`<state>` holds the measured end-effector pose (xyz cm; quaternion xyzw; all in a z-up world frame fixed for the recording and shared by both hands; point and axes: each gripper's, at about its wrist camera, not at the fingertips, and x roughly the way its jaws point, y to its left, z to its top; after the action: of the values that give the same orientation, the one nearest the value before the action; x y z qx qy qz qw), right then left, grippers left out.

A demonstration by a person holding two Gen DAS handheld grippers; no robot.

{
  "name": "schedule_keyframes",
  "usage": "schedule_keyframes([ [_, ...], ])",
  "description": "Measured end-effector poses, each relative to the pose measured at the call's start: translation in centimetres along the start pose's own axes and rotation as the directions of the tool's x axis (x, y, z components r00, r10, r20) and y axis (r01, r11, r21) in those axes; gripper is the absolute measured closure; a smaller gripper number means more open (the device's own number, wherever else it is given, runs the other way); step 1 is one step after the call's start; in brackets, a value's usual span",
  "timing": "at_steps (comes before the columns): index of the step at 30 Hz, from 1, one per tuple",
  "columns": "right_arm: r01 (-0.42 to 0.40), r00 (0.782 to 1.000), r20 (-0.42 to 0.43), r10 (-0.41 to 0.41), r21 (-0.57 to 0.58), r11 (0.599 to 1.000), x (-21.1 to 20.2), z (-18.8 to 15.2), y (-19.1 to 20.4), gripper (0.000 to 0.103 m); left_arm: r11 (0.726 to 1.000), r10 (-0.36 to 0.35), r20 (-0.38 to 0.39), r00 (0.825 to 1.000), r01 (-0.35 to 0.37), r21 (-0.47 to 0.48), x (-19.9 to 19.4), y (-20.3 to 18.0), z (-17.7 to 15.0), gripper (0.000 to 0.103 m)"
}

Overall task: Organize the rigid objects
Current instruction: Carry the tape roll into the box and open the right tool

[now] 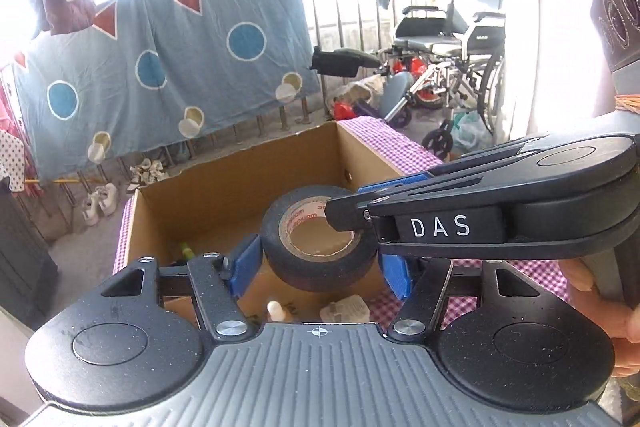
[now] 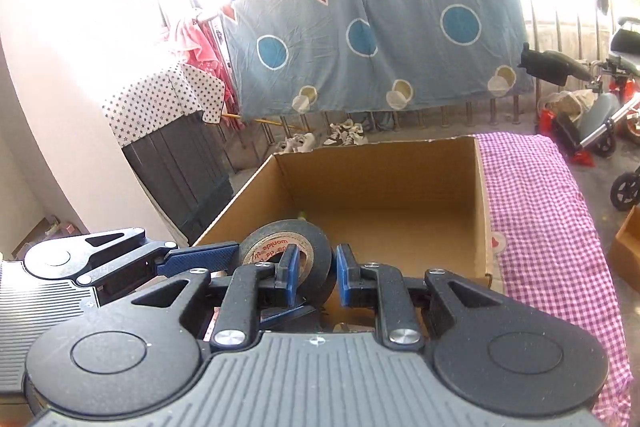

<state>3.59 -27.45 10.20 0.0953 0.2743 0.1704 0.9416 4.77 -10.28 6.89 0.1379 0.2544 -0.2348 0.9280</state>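
One roll of black tape (image 1: 320, 239), and both tools are on it. The left gripper (image 1: 320, 263) clasps the roll across its full width, blue pads (image 1: 246, 263) pressed to its outer sides, holding it tilted above the open cardboard box (image 1: 240, 183). The right gripper (image 2: 316, 277) pinches just the near wall of the roll, one finger inside the core, one outside, jaws clenched tight on it. One box, on a pink-checked cloth (image 2: 536, 211). Down on the box floor, near the left gripper's body, two pale objects: a white plug-like block (image 1: 346, 309) and a small cream knob (image 1: 276, 307) (both half hidden by the gripper). A green sliver (image 1: 185, 249) shows at the left, too cut off to name. The tape's red core lettering is unreadable. Far behind, one blue patterned sheet (image 1: 168, 59) hangs on a railing, one wheelchair (image 1: 452, 43) at right.
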Motion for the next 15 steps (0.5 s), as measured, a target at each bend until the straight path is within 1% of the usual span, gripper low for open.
schedule_keyframes([
  [2,-0.037,0.999,0.004,0.037,-0.019,0.999,1.3,2.5,0.6,0.082,0.999,0.028,-0.004,1.0,-0.028,-0.018,0.4,1.6,1.9,0.039],
  [4,-0.07,0.997,-0.026,0.069,-0.027,0.997,3.5,4.9,0.9,0.081,0.999,0.042,-0.022,0.999,-0.043,-0.033,1.4,3.0,3.2,0.039],
  [5,-0.085,0.995,-0.049,0.084,-0.027,0.996,4.9,5.9,1.0,0.081,0.998,0.044,-0.045,0.998,-0.046,-0.045,2.4,3.9,4.0,0.039],
  [7,-0.114,0.986,-0.121,0.112,-0.004,0.994,8.1,7.5,0.8,0.081,0.996,0.028,-0.109,0.994,-0.037,-0.078,4.4,5.7,4.7,0.039],
  [8,-0.124,0.979,-0.163,0.124,0.013,0.992,9.9,8.0,0.6,0.081,0.994,0.009,-0.162,0.987,-0.027,-0.108,5.8,7.0,4.9,0.039],
  [9,-0.13,0.971,-0.197,0.135,0.035,0.991,11.4,8.4,0.4,0.081,0.992,-0.005,-0.197,0.98,-0.021,-0.126,6.9,7.9,5.0,0.039],
  [10,-0.134,0.958,-0.25,0.144,0.056,0.989,13.5,8.5,0.2,0.081,0.989,-0.027,-0.252,0.967,-0.01,-0.146,8.2,9.1,4.7,0.039],
  [11,-0.133,0.945,-0.291,0.15,0.074,0.988,15.1,8.4,-0.1,0.081,0.986,-0.045,-0.29,0.956,-0.003,-0.166,9.2,10.0,4.4,0.039],
  [14,-0.121,0.898,-0.409,0.165,0.131,0.984,19.4,7.3,-1.4,0.081,0.978,-0.101,-0.409,0.907,0.014,-0.209,12.7,11.5,3.0,0.039],
  [15,-0.114,0.874,-0.454,0.174,0.156,0.981,21.0,6.8,-2.0,0.081,0.976,-0.114,-0.44,0.891,0.017,-0.218,13.6,11.7,2.7,0.039],
])
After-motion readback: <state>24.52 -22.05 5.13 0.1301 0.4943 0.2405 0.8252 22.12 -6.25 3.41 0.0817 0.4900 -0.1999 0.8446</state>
